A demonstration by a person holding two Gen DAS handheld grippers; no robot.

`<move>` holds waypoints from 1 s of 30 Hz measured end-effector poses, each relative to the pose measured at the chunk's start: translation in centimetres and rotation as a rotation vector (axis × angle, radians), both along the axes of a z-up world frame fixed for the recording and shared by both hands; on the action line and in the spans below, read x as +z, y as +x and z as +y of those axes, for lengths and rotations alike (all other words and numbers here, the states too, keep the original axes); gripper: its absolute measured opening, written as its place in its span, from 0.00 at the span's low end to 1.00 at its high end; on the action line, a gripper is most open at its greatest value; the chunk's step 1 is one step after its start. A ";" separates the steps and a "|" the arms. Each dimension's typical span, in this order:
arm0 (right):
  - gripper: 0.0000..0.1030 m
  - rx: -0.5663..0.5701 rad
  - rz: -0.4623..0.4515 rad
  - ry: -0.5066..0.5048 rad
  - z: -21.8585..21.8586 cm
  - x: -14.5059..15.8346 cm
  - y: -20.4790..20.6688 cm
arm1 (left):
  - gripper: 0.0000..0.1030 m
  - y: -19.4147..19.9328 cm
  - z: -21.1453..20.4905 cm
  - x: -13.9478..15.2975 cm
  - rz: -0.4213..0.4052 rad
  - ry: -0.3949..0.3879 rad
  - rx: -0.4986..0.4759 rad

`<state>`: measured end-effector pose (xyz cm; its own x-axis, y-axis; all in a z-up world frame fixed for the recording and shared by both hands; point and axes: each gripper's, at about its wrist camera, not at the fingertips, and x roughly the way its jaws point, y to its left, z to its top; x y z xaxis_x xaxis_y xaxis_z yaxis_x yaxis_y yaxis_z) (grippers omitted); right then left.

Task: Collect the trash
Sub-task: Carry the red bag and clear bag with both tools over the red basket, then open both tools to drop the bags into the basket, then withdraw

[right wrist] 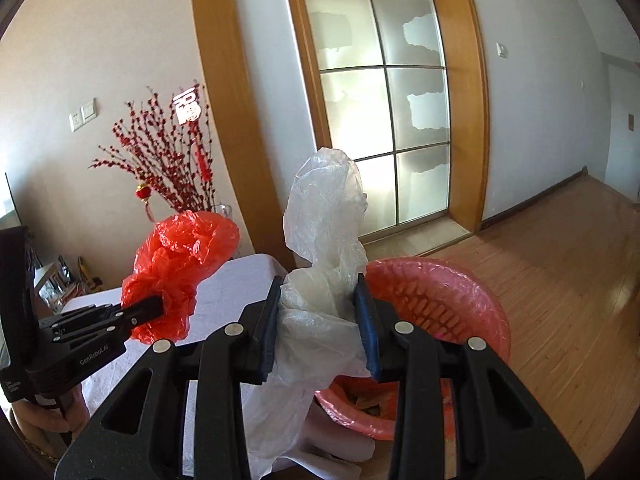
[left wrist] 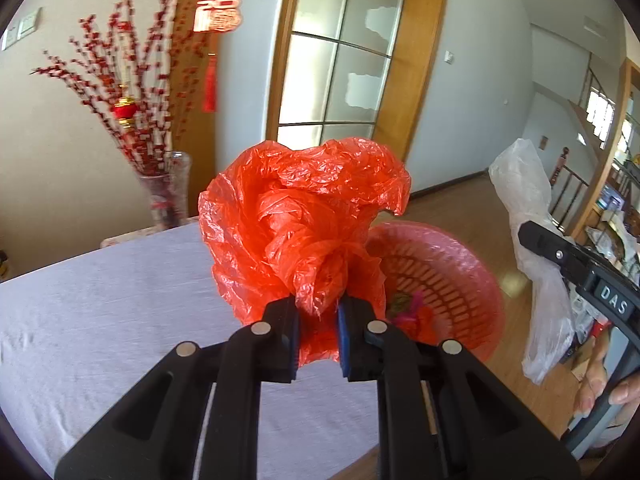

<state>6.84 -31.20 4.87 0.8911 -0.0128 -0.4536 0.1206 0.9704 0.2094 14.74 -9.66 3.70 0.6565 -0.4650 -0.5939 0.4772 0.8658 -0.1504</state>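
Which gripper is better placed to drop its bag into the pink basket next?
Probably the right gripper. Its white plastic bag hangs right beside the pink basket rim, nearly over the opening. The left gripper holds the red plastic bag farther off, over the table.

left gripper [left wrist: 317, 316] clamped on the gathered neck of one plastic bag [left wrist: 304, 216], held up over the table [left wrist: 120, 300] near its far right corner. right gripper [right wrist: 318, 312] clamped around the middle of a second bag [right wrist: 324, 240], held up just right of the table edge, its lower part hanging down below the fingers. basket [right wrist: 472, 304] just off the table's right corner, lower than both bags, behind and right of them, with some scraps lying in its bottom. vase [left wrist: 168, 188] of branches at the far edge of the table, left of the first bag. glazed door [right wrist: 380, 100] behind everything.
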 end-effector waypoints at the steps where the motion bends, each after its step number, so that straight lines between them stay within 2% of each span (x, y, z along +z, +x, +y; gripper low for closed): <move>1: 0.34 -0.014 -0.003 0.018 -1.0 -0.1 0.0 | 0.15 0.1 -1.0 0.0 0.006 -0.010 -0.020; 9: 0.34 -0.081 -0.003 0.079 -6.2 -1.5 0.6 | 0.15 0.6 -8.7 -1.3 0.044 -0.041 -0.162; 17: 0.36 -0.121 -0.008 0.133 -9.9 -3.0 1.9 | 0.16 3.1 -14.0 -4.2 0.126 -0.051 -0.233; 25: 0.53 -0.153 0.029 0.239 -13.1 -5.9 3.9 | 0.36 6.2 -15.3 -7.5 0.214 -0.037 -0.219; 28: 0.58 -0.160 0.038 0.246 -12.8 -6.5 3.4 | 0.44 6.3 -14.6 -8.0 0.224 -0.040 -0.203; 30: 0.63 -0.175 0.042 0.225 -12.5 -6.6 2.9 | 0.46 6.4 -13.5 -7.9 0.219 -0.039 -0.190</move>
<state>9.76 -43.70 -1.71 0.8644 -0.0597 -0.4992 0.2954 0.8637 0.4083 21.16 -23.18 -4.19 0.4132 -0.5925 -0.6915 0.5831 0.7554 -0.2989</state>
